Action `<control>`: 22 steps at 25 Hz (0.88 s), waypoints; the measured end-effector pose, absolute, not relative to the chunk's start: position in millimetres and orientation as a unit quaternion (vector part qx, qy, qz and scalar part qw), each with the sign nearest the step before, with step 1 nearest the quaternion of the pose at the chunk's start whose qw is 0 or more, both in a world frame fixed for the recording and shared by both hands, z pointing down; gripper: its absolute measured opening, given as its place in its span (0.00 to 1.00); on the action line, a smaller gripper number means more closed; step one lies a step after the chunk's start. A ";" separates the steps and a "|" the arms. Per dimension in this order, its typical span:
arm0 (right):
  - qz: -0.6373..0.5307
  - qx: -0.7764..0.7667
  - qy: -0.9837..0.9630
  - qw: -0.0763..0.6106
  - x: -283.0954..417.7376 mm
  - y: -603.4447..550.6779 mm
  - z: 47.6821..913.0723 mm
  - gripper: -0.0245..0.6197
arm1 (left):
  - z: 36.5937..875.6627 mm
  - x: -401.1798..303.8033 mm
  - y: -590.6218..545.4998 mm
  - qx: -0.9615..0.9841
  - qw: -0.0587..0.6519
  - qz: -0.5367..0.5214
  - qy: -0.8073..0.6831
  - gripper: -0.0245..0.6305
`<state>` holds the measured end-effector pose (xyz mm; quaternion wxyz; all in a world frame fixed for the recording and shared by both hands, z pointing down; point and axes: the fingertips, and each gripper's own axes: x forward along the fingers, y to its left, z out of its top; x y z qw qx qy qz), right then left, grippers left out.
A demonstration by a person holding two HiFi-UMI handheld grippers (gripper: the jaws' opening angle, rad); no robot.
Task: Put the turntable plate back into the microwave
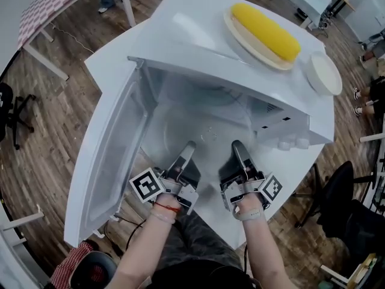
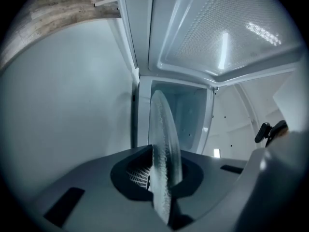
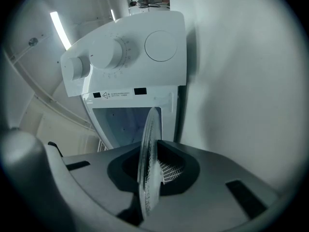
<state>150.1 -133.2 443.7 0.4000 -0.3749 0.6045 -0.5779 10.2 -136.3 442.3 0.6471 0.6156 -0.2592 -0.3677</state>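
Microwave door (image 1: 105,155) is wide open on your left, so stay off it. Left gripper (image 1: 187,149) is clamped on the glass turntable plate (image 2: 165,144) rim, and right gripper (image 1: 236,148) on the rim beside it. The plate's at the cavity mouth. Keep it level, feed straight in, centre it, release both together.

We find the head view bright and evenly lit from above. The white microwave (image 1: 198,26) top shows a soft glare, and the wood floor (image 1: 54,131) bends towards the frame's edges. Both gripper views sit inside a dark round vignette with a strong fisheye bulge. A ceiling light strip (image 3: 60,30) burns at the upper left of the right gripper view. In the left gripper view, reflections streak the open door (image 2: 227,37) at upper right, and the glass turntable plate (image 2: 164,146) blurs where it nears the lens.
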 end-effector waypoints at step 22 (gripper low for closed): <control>-0.586 -0.369 0.592 0.411 146.8 -134.6 447.6 0.10 | 446.1 7.6 -158.6 0.592 0.640 -0.398 -0.284 0.08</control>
